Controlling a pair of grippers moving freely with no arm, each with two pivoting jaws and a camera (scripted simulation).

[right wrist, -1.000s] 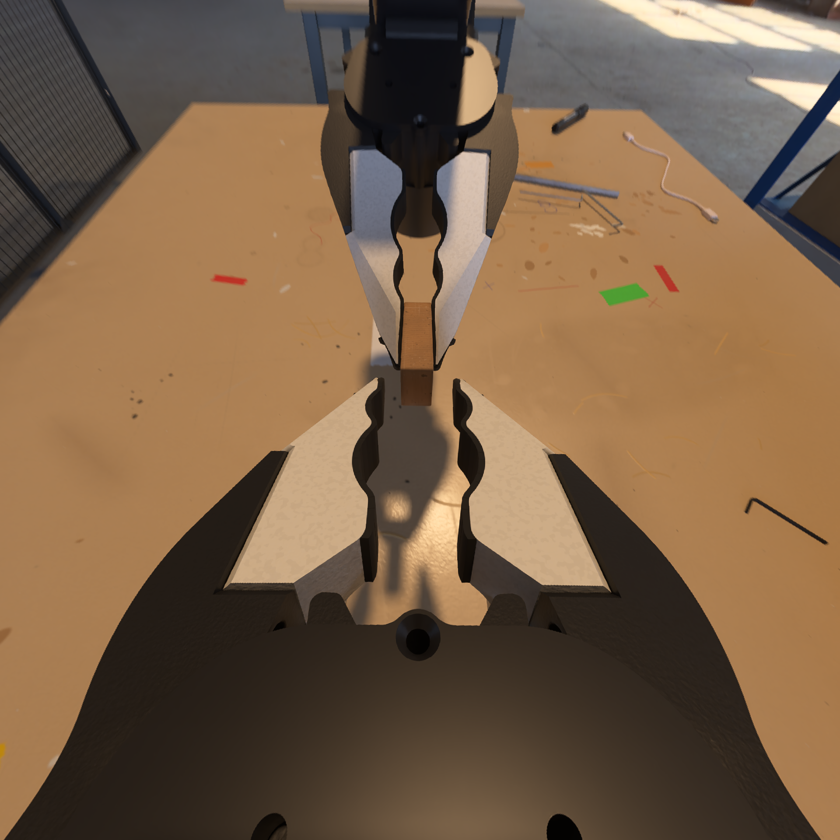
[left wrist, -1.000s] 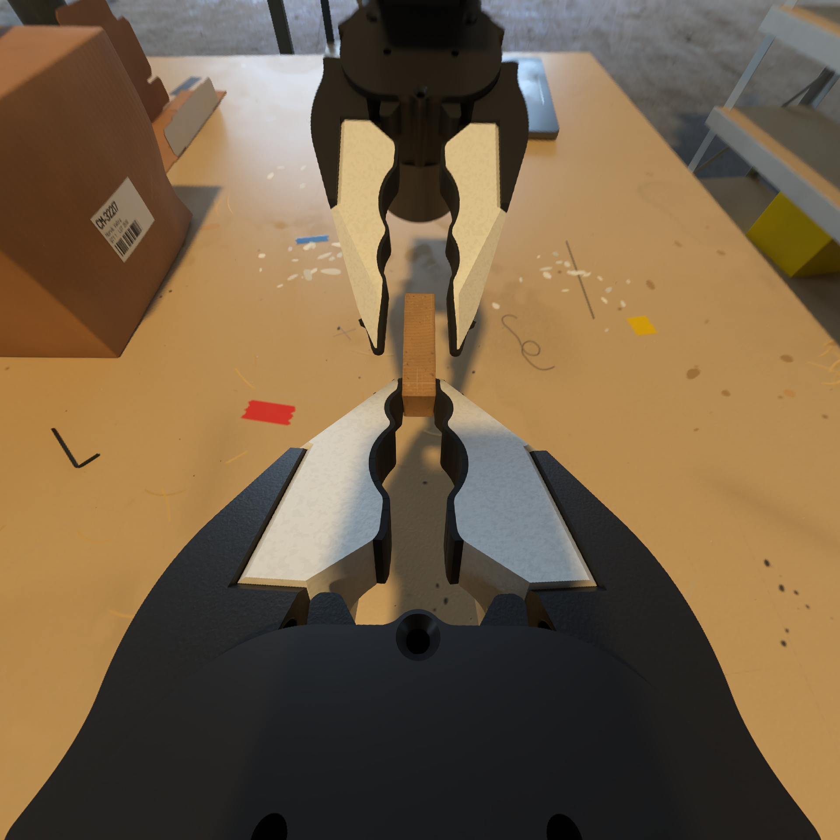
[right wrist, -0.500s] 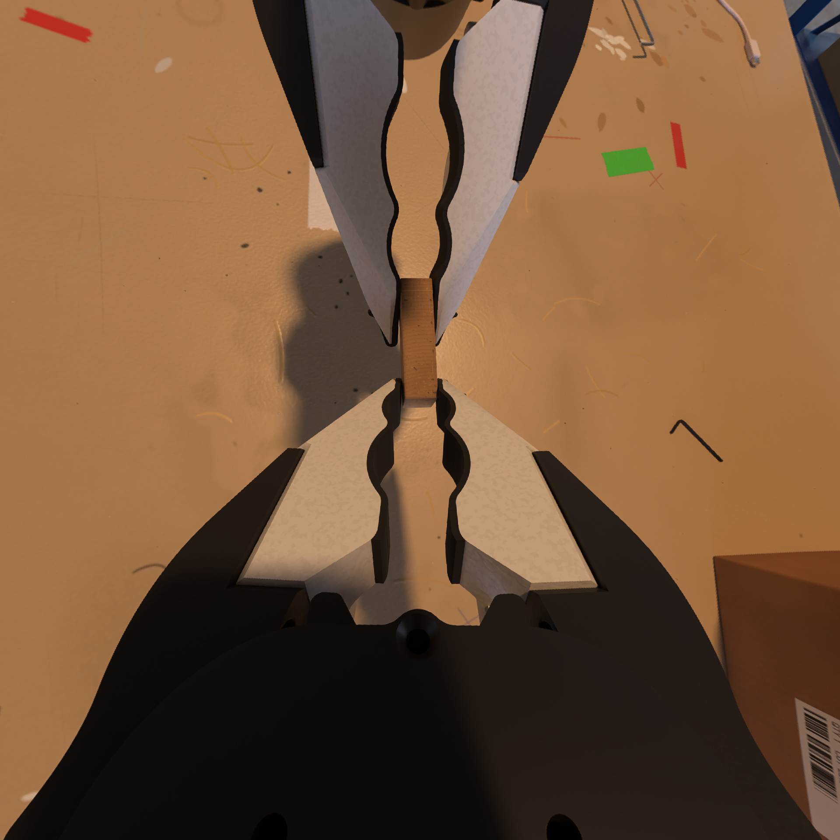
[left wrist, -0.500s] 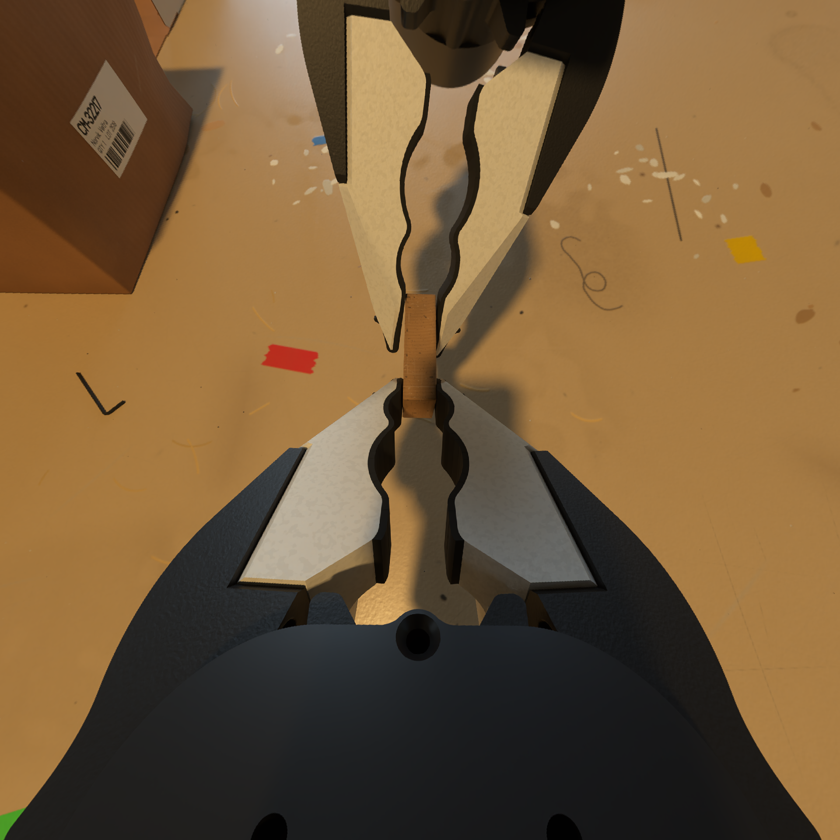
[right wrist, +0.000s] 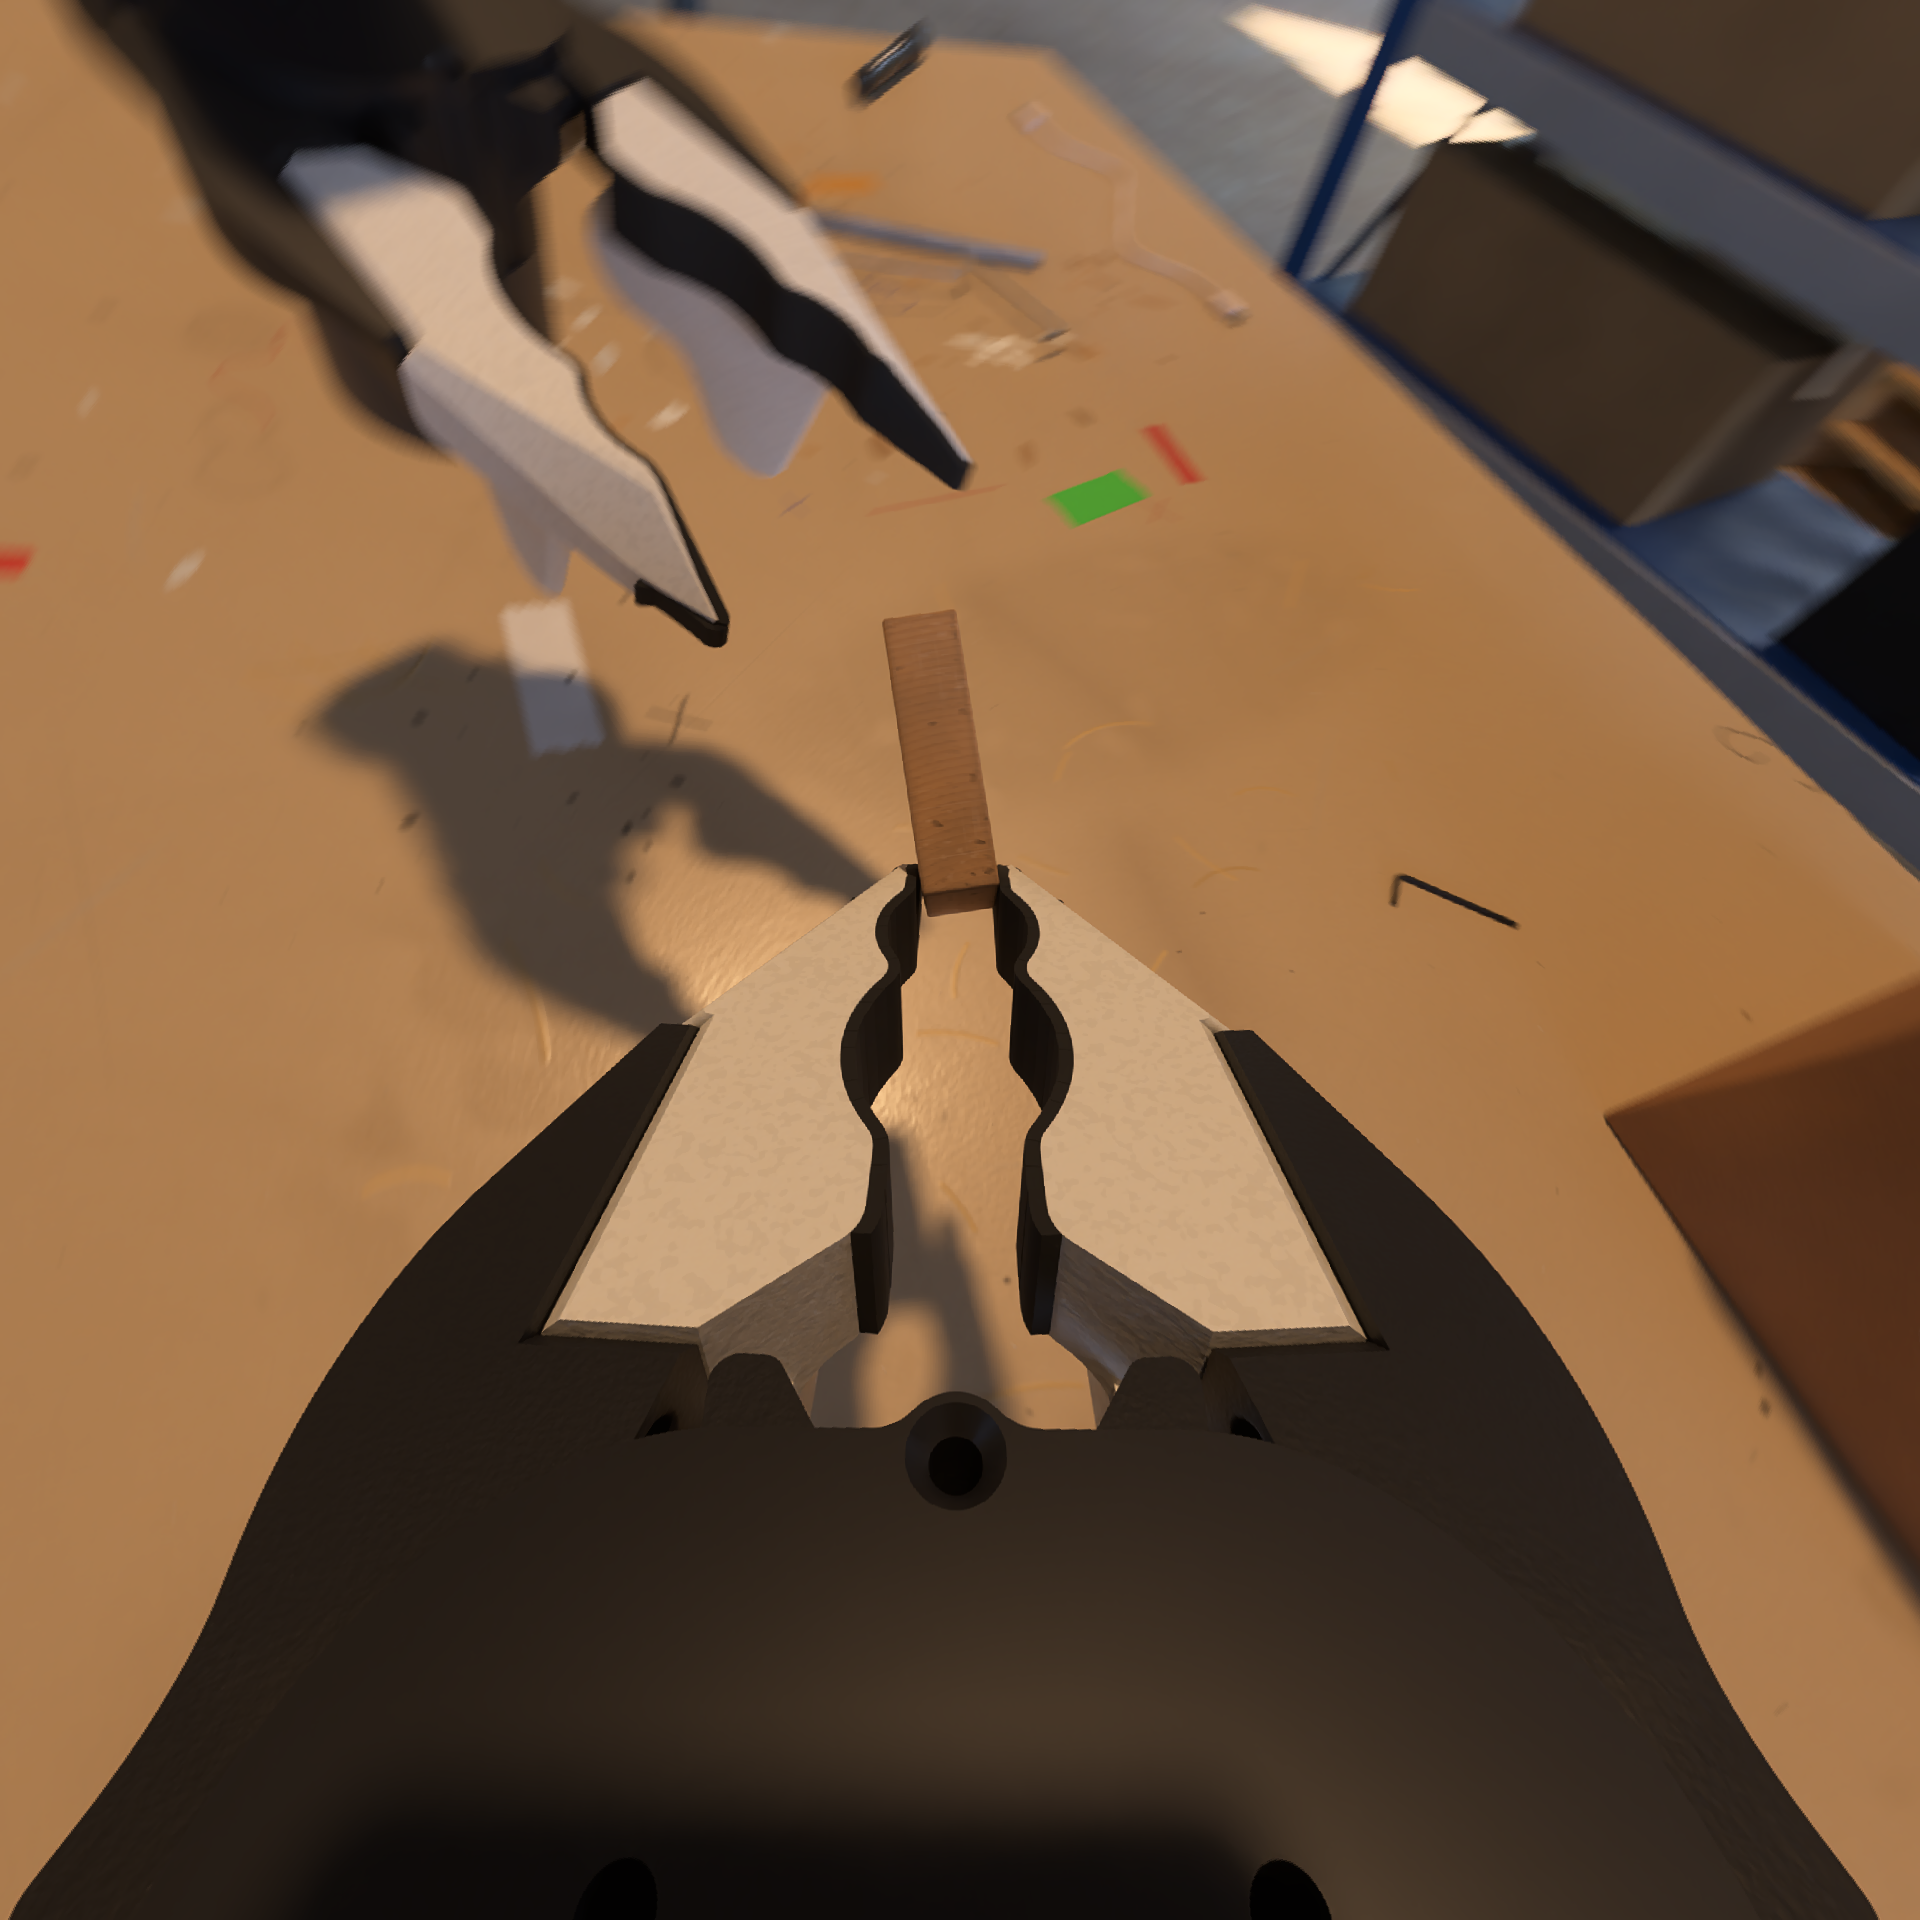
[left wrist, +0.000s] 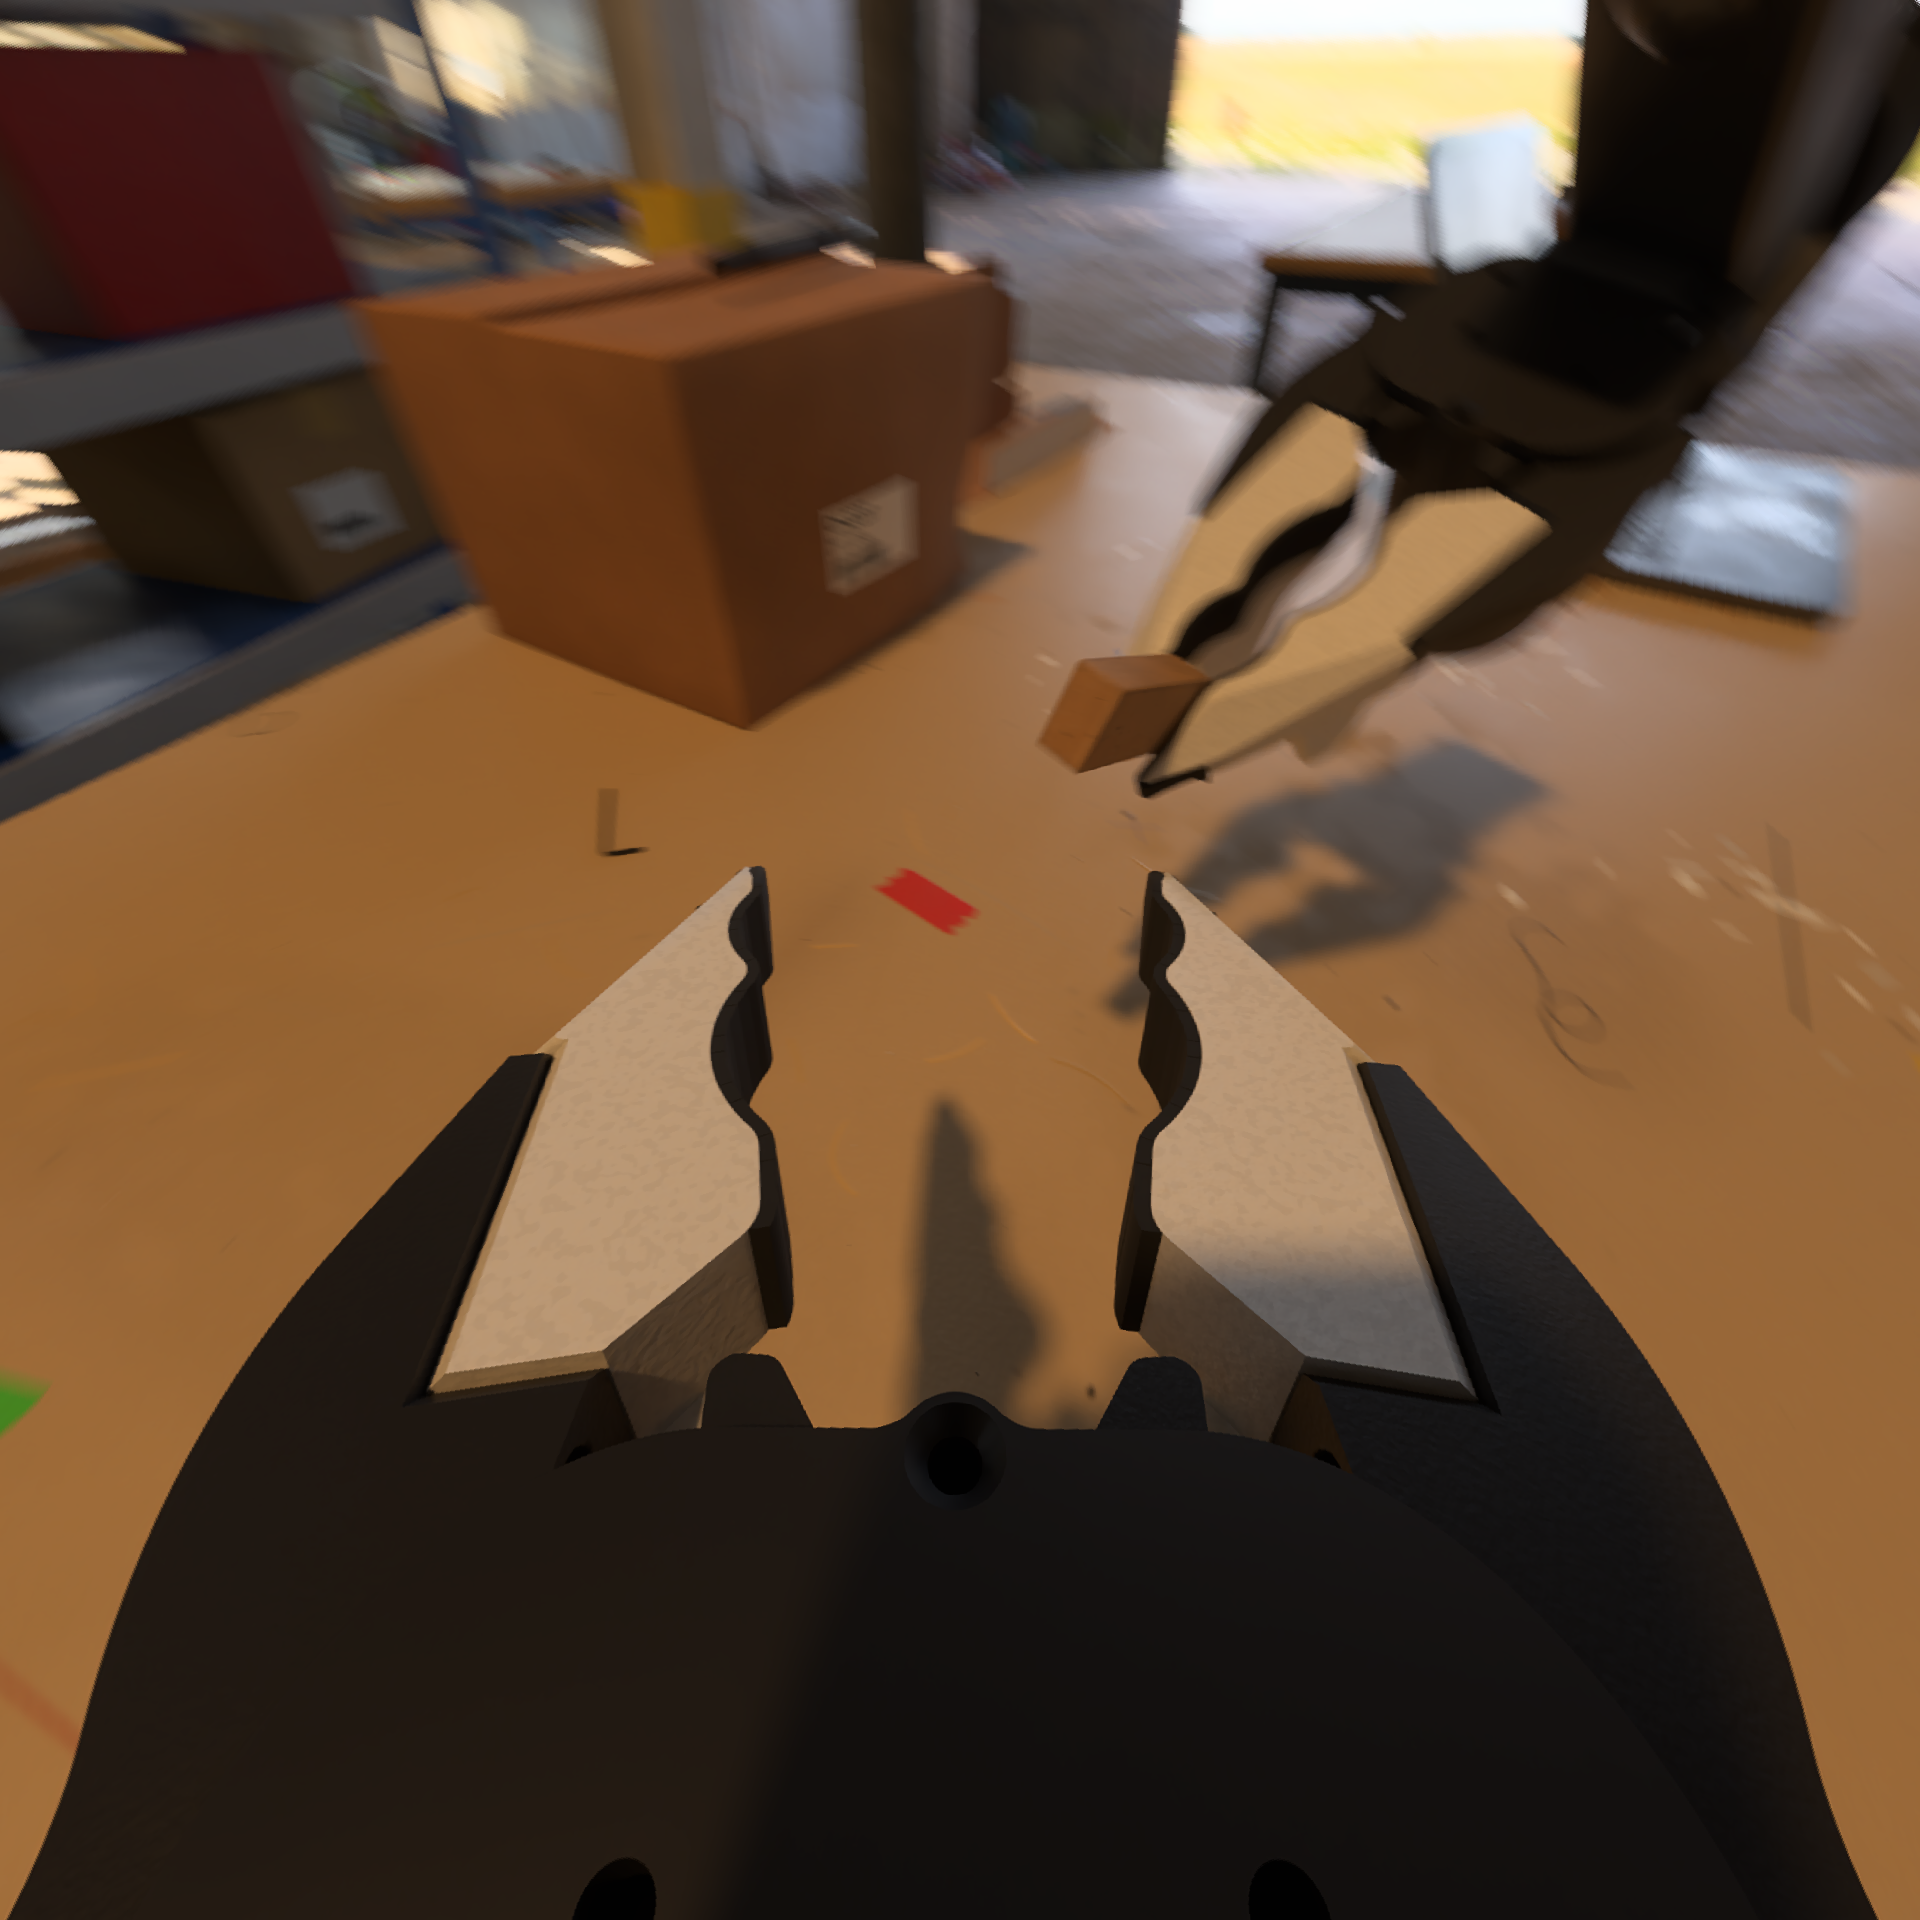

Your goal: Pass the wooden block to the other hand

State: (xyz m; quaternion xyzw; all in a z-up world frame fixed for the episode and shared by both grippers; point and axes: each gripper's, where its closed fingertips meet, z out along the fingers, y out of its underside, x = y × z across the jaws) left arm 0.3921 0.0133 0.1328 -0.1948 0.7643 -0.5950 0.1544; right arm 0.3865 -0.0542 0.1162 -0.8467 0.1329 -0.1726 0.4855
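The wooden block [right wrist: 940,758] is a small light-brown bar. My right gripper [right wrist: 958,883] is shut on its near end and holds it above the table, pointing forward. In the left wrist view the block [left wrist: 1117,709] sticks out of the right gripper's tips [left wrist: 1184,727] at the upper right. My left gripper [left wrist: 954,894] is open and empty, its fingers wide apart, below and left of the block. In the right wrist view the left gripper [right wrist: 842,551] is open at the upper left, apart from the block.
A cardboard box [left wrist: 707,468] stands on the wooden table [left wrist: 312,935] at the back left; its corner shows in the right wrist view [right wrist: 1797,1195]. A black hex key [right wrist: 1449,899], coloured tape marks [right wrist: 1096,497] and small scraps lie on the table. Shelving [right wrist: 1662,260] stands beside it.
My left gripper has let go of the block, opened wide and pulled back and aside. The right gripper, shut on the block since half a second ago, keeps it and has swung away.
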